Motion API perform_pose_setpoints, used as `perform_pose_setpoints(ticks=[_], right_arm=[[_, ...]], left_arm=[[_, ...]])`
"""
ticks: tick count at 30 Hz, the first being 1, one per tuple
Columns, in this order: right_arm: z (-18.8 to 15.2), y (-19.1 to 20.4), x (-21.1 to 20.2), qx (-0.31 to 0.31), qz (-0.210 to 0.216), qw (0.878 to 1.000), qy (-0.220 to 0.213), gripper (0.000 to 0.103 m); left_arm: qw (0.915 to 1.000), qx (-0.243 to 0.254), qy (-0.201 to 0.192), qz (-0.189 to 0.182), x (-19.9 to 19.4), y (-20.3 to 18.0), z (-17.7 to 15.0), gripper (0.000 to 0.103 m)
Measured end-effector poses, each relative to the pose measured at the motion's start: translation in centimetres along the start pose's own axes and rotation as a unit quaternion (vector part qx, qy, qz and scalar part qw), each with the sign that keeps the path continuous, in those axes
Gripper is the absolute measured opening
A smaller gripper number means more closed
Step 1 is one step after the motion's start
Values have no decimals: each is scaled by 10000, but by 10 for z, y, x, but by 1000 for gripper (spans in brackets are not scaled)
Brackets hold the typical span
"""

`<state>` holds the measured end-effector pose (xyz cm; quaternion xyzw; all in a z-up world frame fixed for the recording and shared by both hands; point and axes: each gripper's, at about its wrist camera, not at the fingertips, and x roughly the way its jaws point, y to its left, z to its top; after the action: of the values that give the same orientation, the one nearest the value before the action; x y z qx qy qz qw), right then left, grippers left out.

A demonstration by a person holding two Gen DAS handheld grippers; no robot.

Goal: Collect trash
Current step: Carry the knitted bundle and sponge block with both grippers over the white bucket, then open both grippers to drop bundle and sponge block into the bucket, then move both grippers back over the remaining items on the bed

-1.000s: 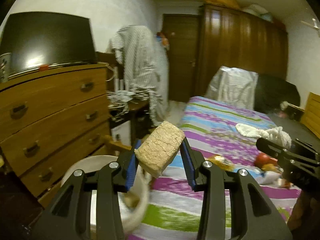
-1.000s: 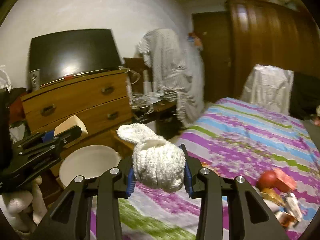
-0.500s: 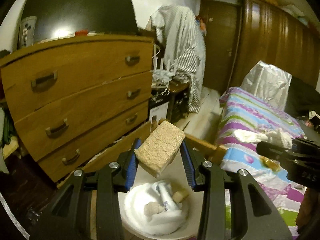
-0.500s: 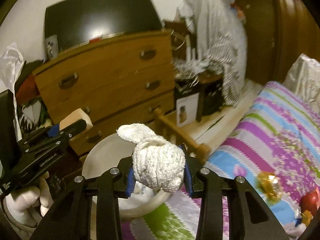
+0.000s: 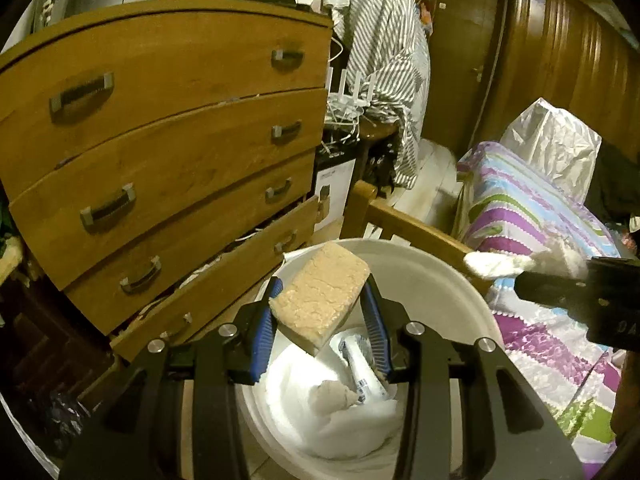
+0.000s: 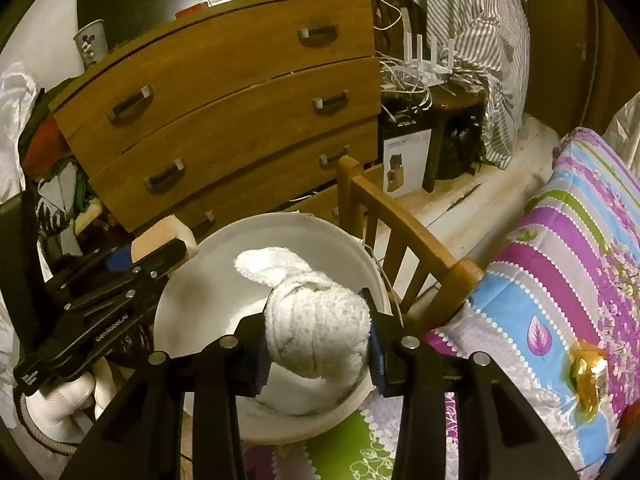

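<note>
My left gripper (image 5: pixel 320 320) is shut on a tan sponge block (image 5: pixel 318 298) and holds it over the white bin (image 5: pixel 432 264). White bags and a wrapper lie inside the bin (image 5: pixel 360 376). My right gripper (image 6: pixel 316 340) is shut on a white knotted cloth bundle (image 6: pixel 316 324), just above the bin (image 6: pixel 208 276) at its near rim. The left gripper and its sponge (image 6: pixel 160 240) show at the bin's left edge in the right wrist view. The right gripper with the cloth (image 5: pixel 500 266) shows at the right in the left wrist view.
A wooden chest of drawers (image 5: pixel 168 152) stands behind the bin, its bottom drawer (image 5: pixel 224 272) pulled open. A wooden bed frame (image 6: pixel 400 236) and striped bedspread (image 6: pixel 560 264) lie right. An orange wrapper (image 6: pixel 588 376) lies on the bed. A striped cloth (image 5: pixel 384 56) hangs further back.
Both grippers have moved down and forward from over the bed to over the white bin, each still holding its item. The bin's contents have come into view.
</note>
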<state>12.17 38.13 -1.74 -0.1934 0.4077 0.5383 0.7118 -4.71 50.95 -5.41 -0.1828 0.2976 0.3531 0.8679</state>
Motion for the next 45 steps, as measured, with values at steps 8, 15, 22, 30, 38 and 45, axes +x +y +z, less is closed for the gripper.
perform_pose_setpoints(ticks=[8,15,22,30,38,45], right_arm=[[-2,-4,1,4,31,10000,0,40],[-3,-6,2,44,72,10000,-21,51],[-5,-10,-2,132,101,9998,-97,55],[-9,-13,-11,159,81,9997,-156,55],[-15,-11,-27,152,122,9994,-302,58],[-48,-14,-80,164,115,9957,-902,68]], left_arm=[[10000,45,53,-43,6,-2,-1,39],[9999,54,112,29,12,-4,-2,49],[9999,12,144,87,16,0,-5,56],[9999,31,120,67,13,0,-4,56],[9999,47,91,54,5,-5,-4,56],[9997,177,37,-172,-8,-24,-10,57]])
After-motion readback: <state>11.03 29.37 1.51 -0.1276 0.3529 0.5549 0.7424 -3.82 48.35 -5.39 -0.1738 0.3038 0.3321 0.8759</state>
